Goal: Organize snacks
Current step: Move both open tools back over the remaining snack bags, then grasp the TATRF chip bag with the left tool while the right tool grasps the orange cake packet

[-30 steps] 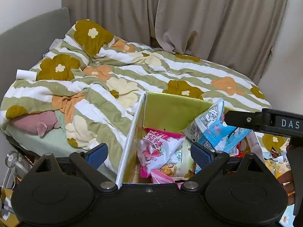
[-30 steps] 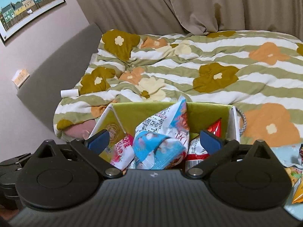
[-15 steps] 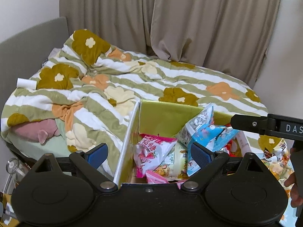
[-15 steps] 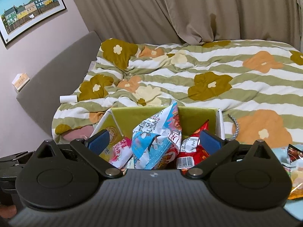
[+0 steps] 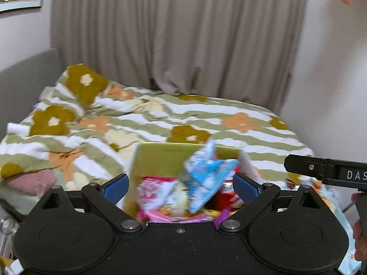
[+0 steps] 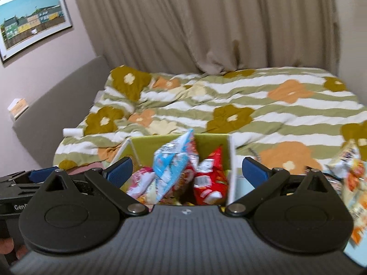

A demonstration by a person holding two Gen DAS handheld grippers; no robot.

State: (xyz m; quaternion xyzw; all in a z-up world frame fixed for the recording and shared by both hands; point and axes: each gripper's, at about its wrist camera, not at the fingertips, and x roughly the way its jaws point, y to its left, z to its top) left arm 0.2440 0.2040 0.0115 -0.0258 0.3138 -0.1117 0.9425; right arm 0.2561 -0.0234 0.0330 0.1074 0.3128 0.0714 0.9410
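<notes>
Both wrist cameras look forward over their own open jaws, close above the green open-topped cardboard box [image 5: 165, 158] of snack packets. Each faces the striped floral bed quilt [image 6: 263, 114] and beige curtain [image 5: 179, 36] beyond. The left view sits left of the right; both share box, bed and curtain.

Right gripper [image 6: 185, 171] stands open and empty, near the green box [image 6: 211, 141]. Blue packet [image 6: 170, 165] and red packet [image 6: 209, 176] stand upright inside.
</notes>
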